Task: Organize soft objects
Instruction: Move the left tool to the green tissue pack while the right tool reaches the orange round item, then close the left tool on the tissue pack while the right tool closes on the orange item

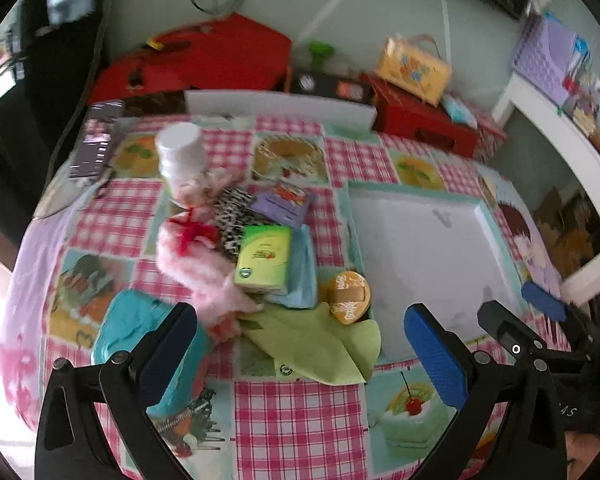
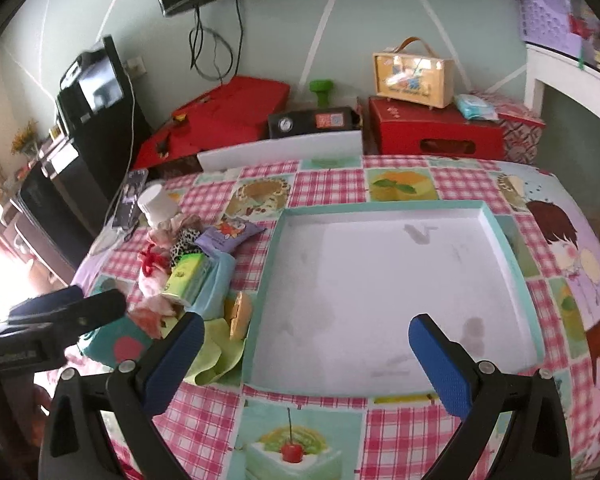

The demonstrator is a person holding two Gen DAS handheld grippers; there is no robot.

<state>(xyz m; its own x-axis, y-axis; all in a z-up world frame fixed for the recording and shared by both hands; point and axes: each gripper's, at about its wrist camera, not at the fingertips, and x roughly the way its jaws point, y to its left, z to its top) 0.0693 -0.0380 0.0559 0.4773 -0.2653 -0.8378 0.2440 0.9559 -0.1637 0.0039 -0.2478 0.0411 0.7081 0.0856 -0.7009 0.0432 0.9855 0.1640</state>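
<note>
Your checked tablecloth [image 2: 300, 432] carries an empty white tray [image 2: 380, 280] with the soft pile just left of it. Both your left gripper [image 1: 300, 344] and right gripper [image 2: 306, 356] hang spread apart, holding nothing. The green cloth [image 1: 320, 344] nearest you looks light and limp; pinch a raised fold, not the flat edge.

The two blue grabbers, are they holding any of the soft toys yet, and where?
Nothing is held. The left gripper and right gripper are both open with empty space between their fingers. The soft pile lies untouched beside the white tray.
</note>
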